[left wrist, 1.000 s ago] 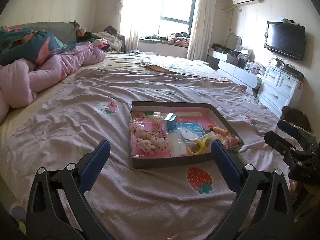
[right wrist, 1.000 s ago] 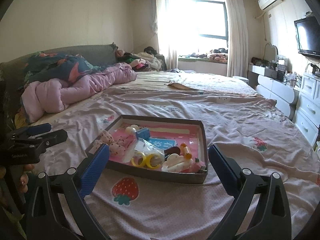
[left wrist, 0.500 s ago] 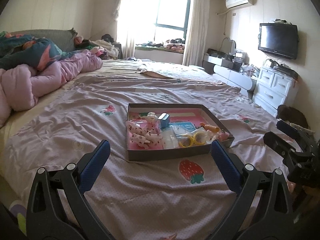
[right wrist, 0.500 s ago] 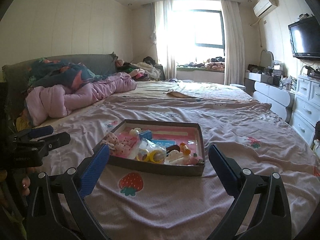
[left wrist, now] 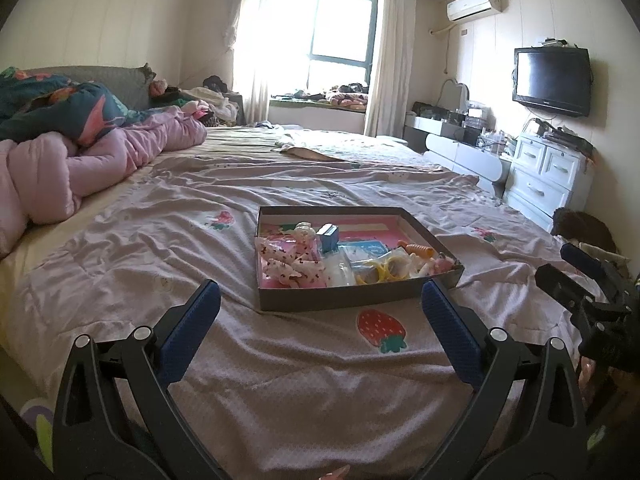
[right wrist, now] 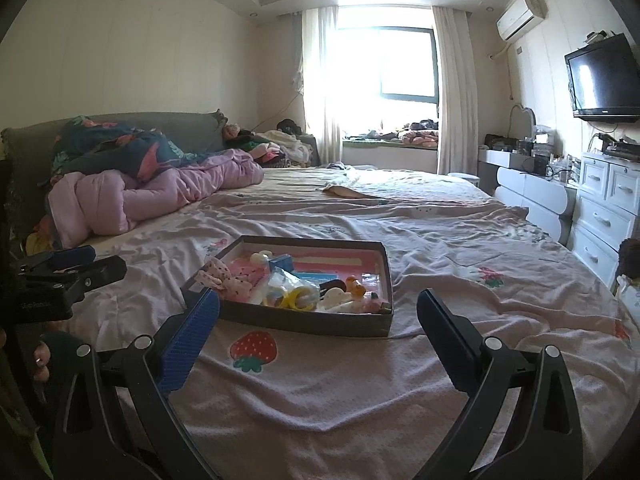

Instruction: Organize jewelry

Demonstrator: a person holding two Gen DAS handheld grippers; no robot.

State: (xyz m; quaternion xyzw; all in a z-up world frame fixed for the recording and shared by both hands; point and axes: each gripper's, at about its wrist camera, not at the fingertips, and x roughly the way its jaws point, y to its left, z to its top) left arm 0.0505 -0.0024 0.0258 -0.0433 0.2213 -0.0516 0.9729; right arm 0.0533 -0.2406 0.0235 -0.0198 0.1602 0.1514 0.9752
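Box of jewelry sits on the bed, centre frame in the left wrist view, ahead of the left hand-held gripper and apart from it. Jaws spread wide, holding nothing. Right wrist view: same box centre-left, beyond the right hand-held gripper, also wide open and empty. Strawberry print lies between the box and the fingers.

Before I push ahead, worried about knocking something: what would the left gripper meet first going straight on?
Probably the near wall of the box, which lies ahead of the open left gripper; depth is unclear.
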